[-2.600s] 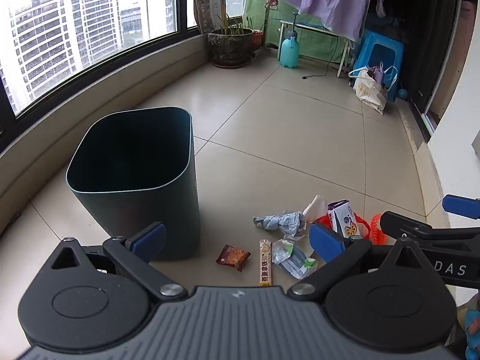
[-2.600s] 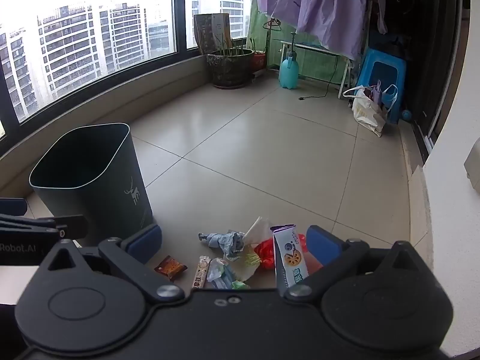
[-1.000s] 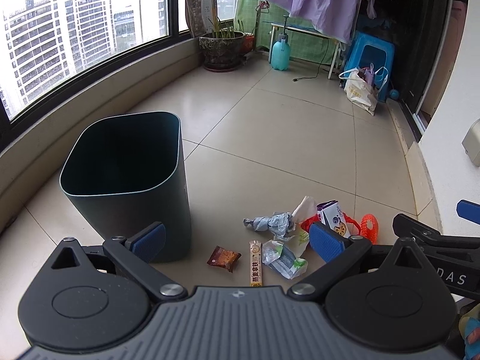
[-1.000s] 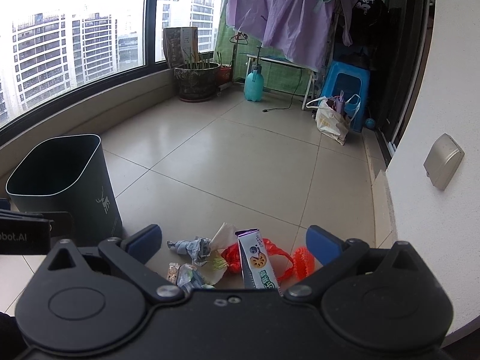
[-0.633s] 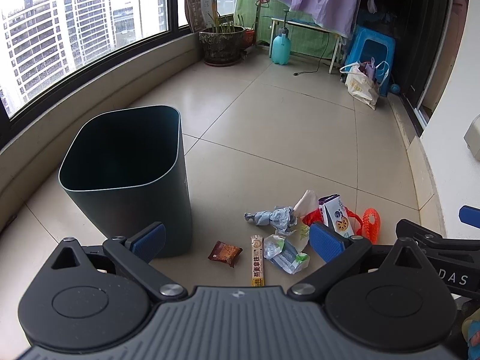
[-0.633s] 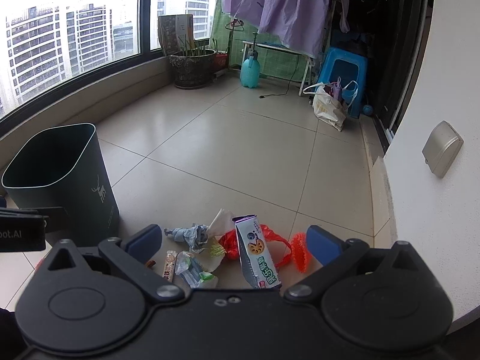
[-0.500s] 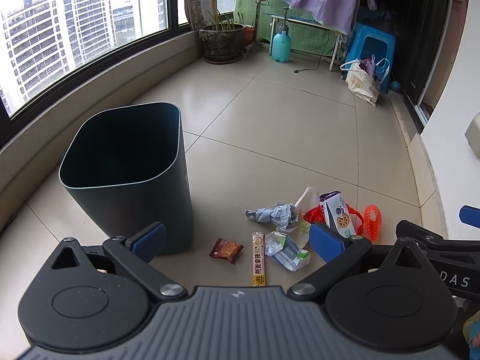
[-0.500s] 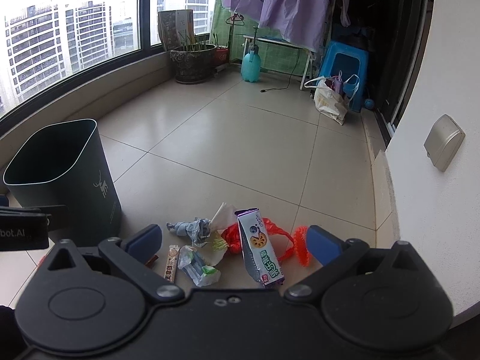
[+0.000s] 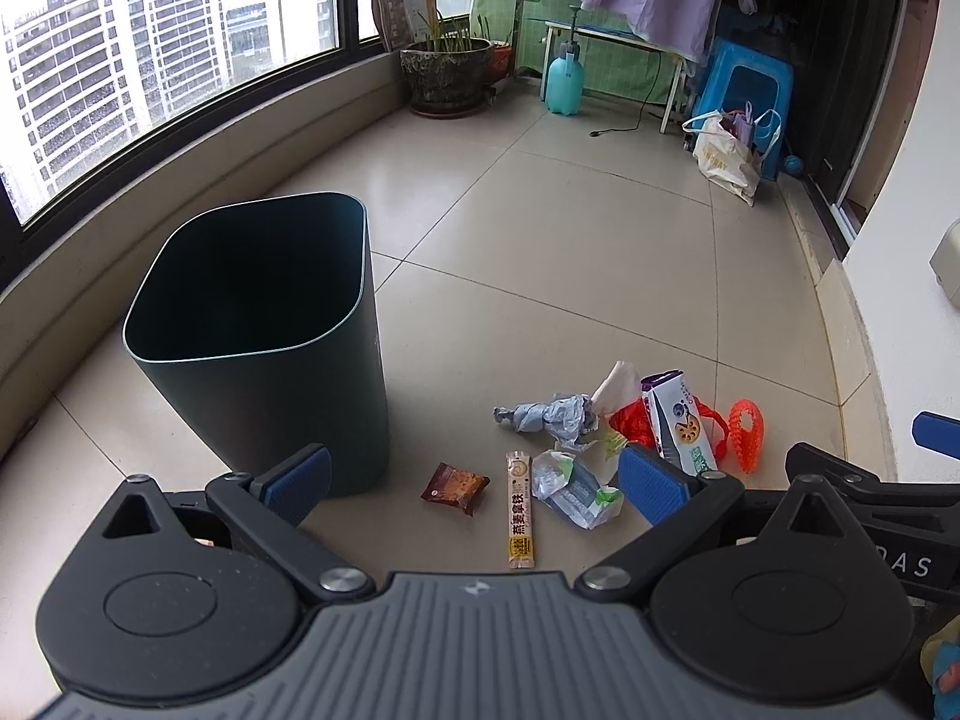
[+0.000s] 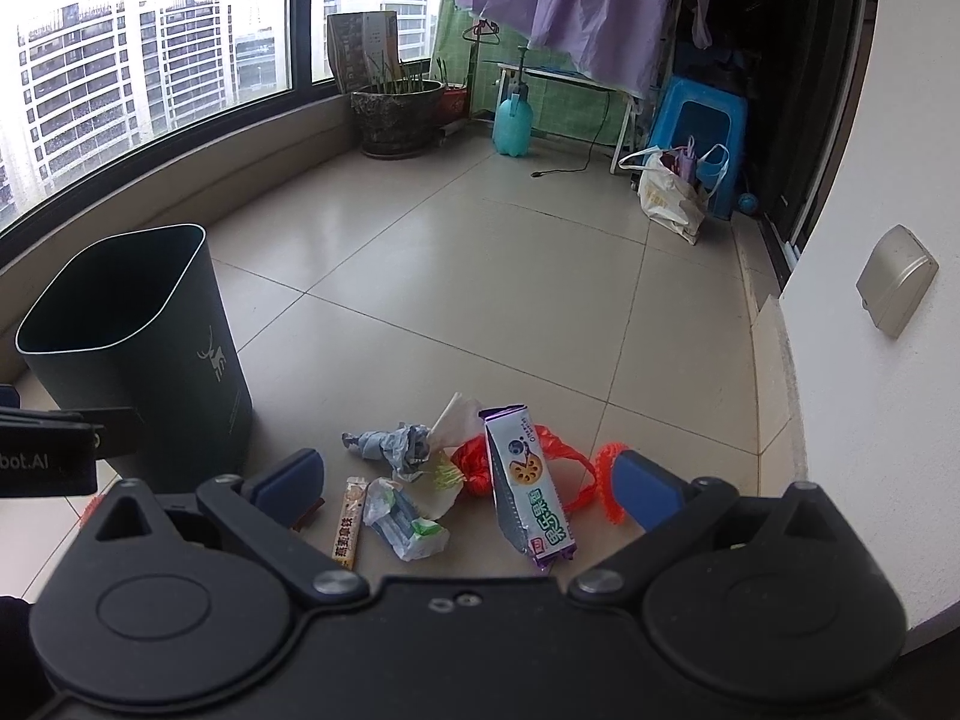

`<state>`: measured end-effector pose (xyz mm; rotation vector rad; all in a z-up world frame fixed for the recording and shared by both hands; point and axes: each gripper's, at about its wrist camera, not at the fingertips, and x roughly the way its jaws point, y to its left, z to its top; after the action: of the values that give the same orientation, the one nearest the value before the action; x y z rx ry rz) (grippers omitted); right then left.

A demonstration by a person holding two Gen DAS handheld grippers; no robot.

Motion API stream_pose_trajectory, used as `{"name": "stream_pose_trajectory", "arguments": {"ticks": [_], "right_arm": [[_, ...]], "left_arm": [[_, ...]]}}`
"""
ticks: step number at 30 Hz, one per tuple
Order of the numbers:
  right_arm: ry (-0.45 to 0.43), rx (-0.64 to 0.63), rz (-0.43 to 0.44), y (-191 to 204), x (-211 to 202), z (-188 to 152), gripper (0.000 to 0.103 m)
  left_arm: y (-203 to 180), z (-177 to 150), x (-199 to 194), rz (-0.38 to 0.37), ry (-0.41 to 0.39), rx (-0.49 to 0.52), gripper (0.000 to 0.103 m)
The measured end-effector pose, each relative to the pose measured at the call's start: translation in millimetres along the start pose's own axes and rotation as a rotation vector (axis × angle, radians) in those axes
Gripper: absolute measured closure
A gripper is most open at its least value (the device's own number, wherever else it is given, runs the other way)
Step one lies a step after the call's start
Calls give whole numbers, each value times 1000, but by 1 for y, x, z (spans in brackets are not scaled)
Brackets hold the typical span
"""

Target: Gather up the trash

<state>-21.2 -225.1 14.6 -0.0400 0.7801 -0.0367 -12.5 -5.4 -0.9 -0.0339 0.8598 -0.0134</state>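
A dark green bin stands open on the tiled floor, also in the right wrist view. Trash lies to its right: a brown snack wrapper, a yellow sachet, a clear crumpled wrapper, a grey crumpled paper, a purple biscuit pack, red plastic and an orange mesh piece. My left gripper is open and empty above the small wrappers. My right gripper is open and empty above the biscuit pack.
A white wall runs close on the right. A low sill and window curve along the left. A plant pot, a teal sprayer, a blue stool and a bag stand far back.
Both grippers have shifted slightly over the trash pile and stay open. The trash and the bin have not moved.
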Motion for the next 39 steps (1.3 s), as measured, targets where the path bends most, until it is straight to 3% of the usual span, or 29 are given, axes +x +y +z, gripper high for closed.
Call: {"name": "stream_pose_trajectory", "arguments": {"ticks": [12, 23, 33, 39], "right_arm": [[22, -11, 21, 0, 3, 2, 0], [-31, -11, 43, 12, -11, 22, 0], [-46, -28, 64, 15, 4, 32, 0], [-27, -69, 43, 11, 28, 33, 0]], "left_arm": [[-2, 9, -5, -11, 25, 30, 0], [9, 33, -41, -30, -69, 8, 0], [23, 39, -14, -74, 4, -43, 0], [26, 54, 15, -23, 43, -13, 0]]}}
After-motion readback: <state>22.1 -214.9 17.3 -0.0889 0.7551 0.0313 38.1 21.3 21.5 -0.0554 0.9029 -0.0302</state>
